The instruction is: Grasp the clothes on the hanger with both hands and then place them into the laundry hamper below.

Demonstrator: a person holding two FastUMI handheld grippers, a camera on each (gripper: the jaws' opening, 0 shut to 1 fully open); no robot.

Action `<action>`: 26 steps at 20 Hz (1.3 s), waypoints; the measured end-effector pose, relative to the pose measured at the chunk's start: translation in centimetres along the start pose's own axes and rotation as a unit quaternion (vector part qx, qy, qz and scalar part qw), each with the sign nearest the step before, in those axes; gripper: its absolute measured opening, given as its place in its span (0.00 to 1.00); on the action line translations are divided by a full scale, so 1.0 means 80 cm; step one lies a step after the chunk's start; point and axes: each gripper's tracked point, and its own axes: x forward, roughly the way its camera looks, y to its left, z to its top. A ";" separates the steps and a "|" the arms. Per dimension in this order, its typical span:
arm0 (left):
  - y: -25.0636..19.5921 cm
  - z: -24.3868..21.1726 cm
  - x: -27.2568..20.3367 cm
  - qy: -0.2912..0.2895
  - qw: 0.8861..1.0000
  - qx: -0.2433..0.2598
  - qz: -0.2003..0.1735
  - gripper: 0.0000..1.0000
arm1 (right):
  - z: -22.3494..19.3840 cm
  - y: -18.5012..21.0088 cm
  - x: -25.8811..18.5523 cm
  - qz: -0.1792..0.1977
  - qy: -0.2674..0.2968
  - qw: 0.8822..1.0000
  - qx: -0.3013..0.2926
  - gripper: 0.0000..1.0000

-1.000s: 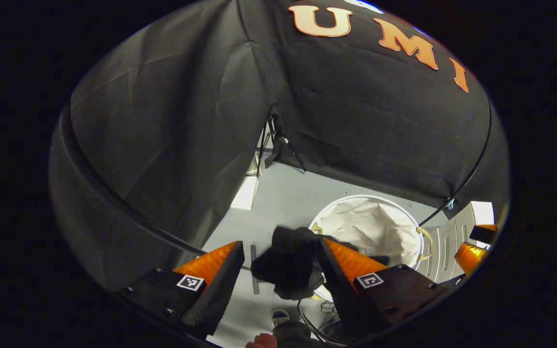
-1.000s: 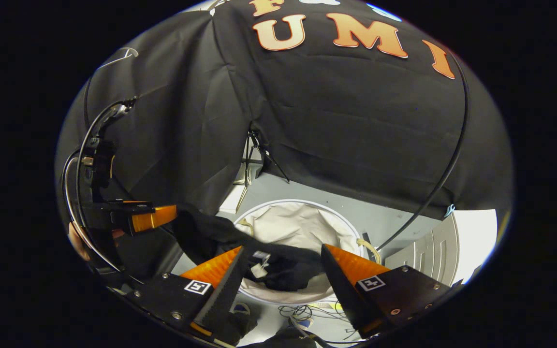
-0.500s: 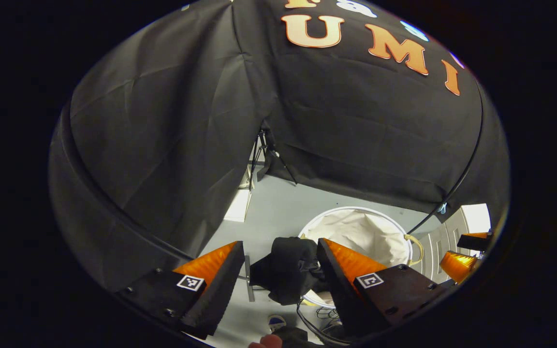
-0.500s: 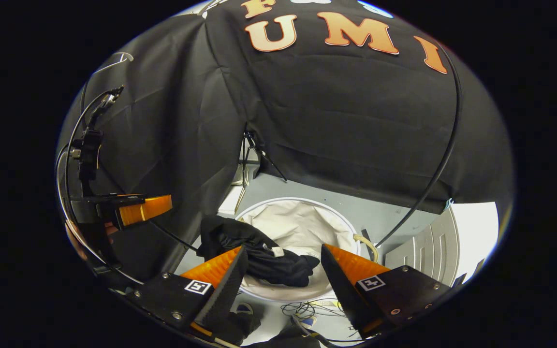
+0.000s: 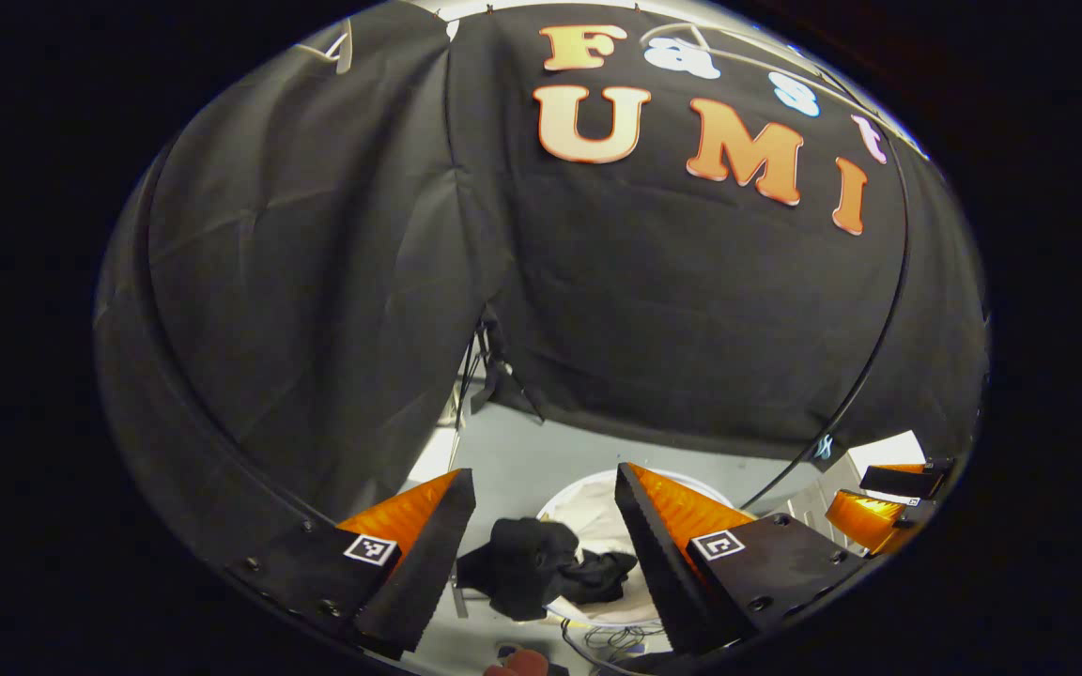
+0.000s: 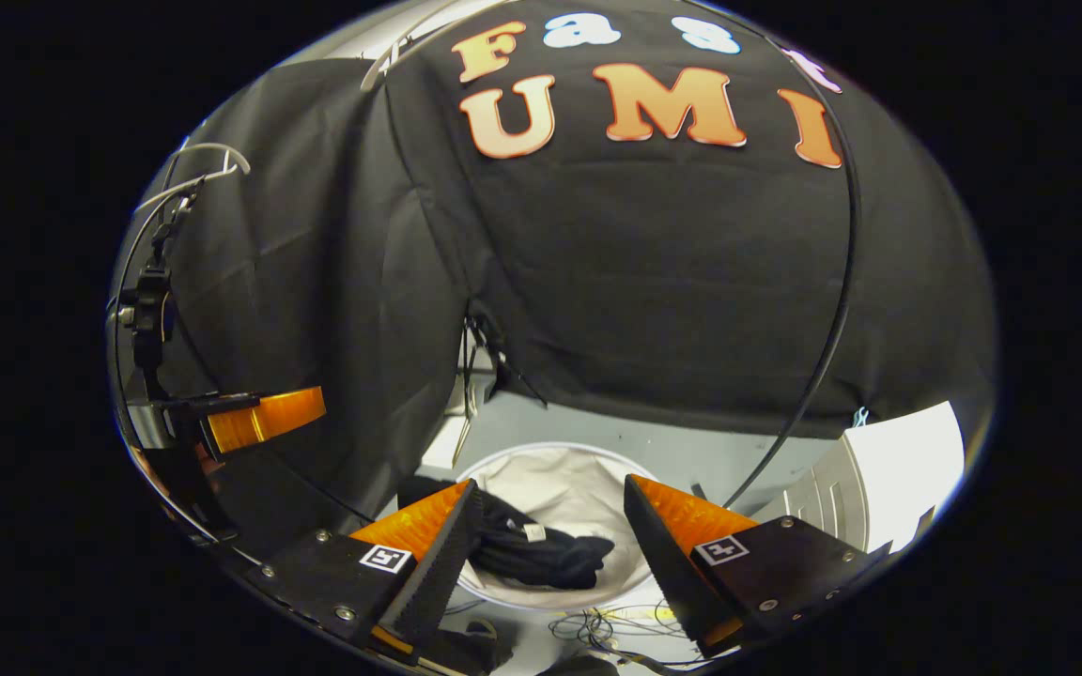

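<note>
Lying clothes (image 6: 530, 554): dark bundle — draped over hamper's near-left rim, part inside
Hamper (image 6: 588, 483): white, round, on floor
Left tool (image 5: 541, 535): above hamper, fingers spread, empty
Right tool (image 6: 550, 540): above hamper — fingers apart, empty

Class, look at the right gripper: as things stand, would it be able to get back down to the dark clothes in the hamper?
Probably yes. The right gripper is open above the hamper, and the dark clothes lie uncovered at its near rim, nothing between.
</note>
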 end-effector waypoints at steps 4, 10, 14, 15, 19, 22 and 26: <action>-0.023 0.066 -0.036 -0.060 0.998 -0.017 -0.020 0.98 | 0.075 -0.007 -0.039 -0.009 -0.061 0.998 0.003 0.94; -0.041 0.153 -0.088 -0.150 0.988 -0.028 -0.035 0.97 | 0.195 -0.024 -0.119 -0.026 -0.168 0.985 -0.010 0.93; -0.048 0.215 -0.130 -0.225 0.973 -0.027 -0.044 1.00 | 0.246 -0.050 -0.167 -0.052 -0.230 0.971 -0.030 0.93; -0.048 0.228 -0.140 -0.246 0.968 -0.026 -0.042 0.94 | 0.251 -0.056 -0.177 -0.060 -0.242 0.968 -0.032 1.00; -0.048 0.260 -0.177 -0.280 0.958 -0.027 -0.045 0.93 | 0.284 -0.076 -0.226 -0.081 -0.284 0.954 -0.043 1.00; -0.041 0.281 -0.205 -0.307 0.949 -0.039 -0.052 0.93 | 0.313 -0.077 -0.263 -0.088 -0.321 0.941 -0.051 1.00; -0.029 0.297 -0.235 -0.341 0.938 -0.030 -0.047 0.96 | 0.330 -0.095 -0.295 -0.110 -0.354 0.928 -0.043 1.00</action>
